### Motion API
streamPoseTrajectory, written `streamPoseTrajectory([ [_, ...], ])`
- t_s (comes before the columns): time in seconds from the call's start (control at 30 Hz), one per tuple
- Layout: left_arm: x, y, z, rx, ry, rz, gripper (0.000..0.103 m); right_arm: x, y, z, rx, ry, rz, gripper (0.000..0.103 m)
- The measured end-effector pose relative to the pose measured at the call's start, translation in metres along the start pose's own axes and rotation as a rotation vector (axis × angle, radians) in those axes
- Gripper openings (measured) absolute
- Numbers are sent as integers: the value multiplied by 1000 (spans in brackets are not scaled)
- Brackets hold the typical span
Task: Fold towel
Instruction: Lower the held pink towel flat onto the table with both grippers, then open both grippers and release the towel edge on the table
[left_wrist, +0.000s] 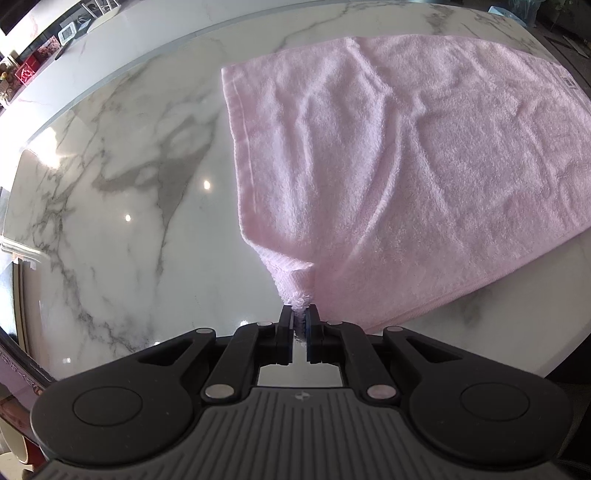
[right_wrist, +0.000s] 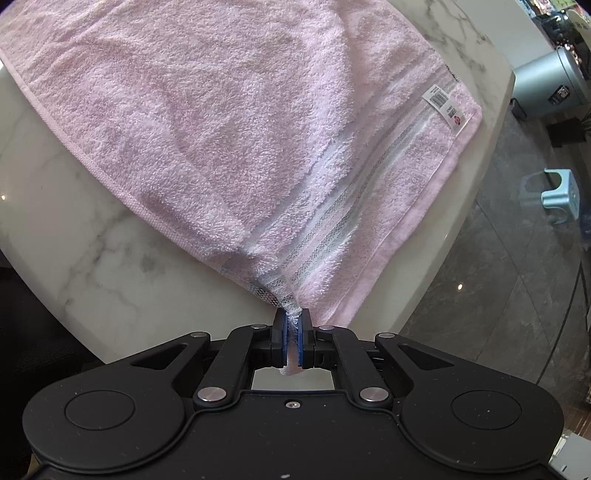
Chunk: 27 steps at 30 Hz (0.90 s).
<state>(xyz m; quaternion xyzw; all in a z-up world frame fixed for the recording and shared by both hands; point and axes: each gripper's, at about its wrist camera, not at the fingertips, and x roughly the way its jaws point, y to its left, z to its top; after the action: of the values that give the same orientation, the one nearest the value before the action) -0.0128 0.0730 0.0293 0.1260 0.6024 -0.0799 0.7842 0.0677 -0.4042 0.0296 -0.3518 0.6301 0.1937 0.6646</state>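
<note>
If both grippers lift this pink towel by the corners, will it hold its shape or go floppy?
Probably floppy: the towel already bunches into creases where the left gripper and right gripper pinch it. Its fluffy pile suggests the jaws won't slip. It likely slides easily on the glossy marble table.

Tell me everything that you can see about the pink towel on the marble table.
The pink towel is soft terry cloth with a hemmed edge. Near one end run woven white and grey stripes, and a small white barcode label is sewn at that end. It lies mostly spread on the marble table, wrinkled, reaching close to the table's edge. Two near corners are lifted and bunched: the left gripper pinches one in its closed jaws, the right gripper pinches the striped one.
</note>
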Motion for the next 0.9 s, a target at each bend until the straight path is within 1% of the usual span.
streamPoseTrajectory([
  [0.2,7,-3,-3,-9,14,2,7,6,-2,-3,29,-11,24,5],
  [0.27,6,-3,-4,-13,10,7,7,6,-4,-4,40,-13,33,9],
  [0.3,6,-3,-5,-16,8,8,9,5,-5,-4,48,-14,39,10],
  [0.33,5,-3,-5,-18,8,10,13,4,-6,-4,57,-16,45,12],
  [0.4,2,-2,-7,-24,4,17,16,1,-9,-6,77,-18,57,16],
  [0.47,-2,-2,-8,-30,-2,20,16,-2,-11,-9,96,-17,69,23],
  [0.63,-16,2,-13,-51,-43,14,17,-7,-20,-21,155,-13,60,24],
  [0.67,-19,3,-13,-55,-56,13,17,-8,-24,-24,196,-21,68,24],
  [0.77,-29,4,-12,-75,-108,14,17,-9,-40,-34,387,-62,121,24],
  [0.87,-35,6,-10,-117,-148,28,23,-2,-54,-48,587,-92,176,24],
  [0.9,-37,7,-9,-121,-151,29,25,0,-56,-52,638,-96,187,24],
])
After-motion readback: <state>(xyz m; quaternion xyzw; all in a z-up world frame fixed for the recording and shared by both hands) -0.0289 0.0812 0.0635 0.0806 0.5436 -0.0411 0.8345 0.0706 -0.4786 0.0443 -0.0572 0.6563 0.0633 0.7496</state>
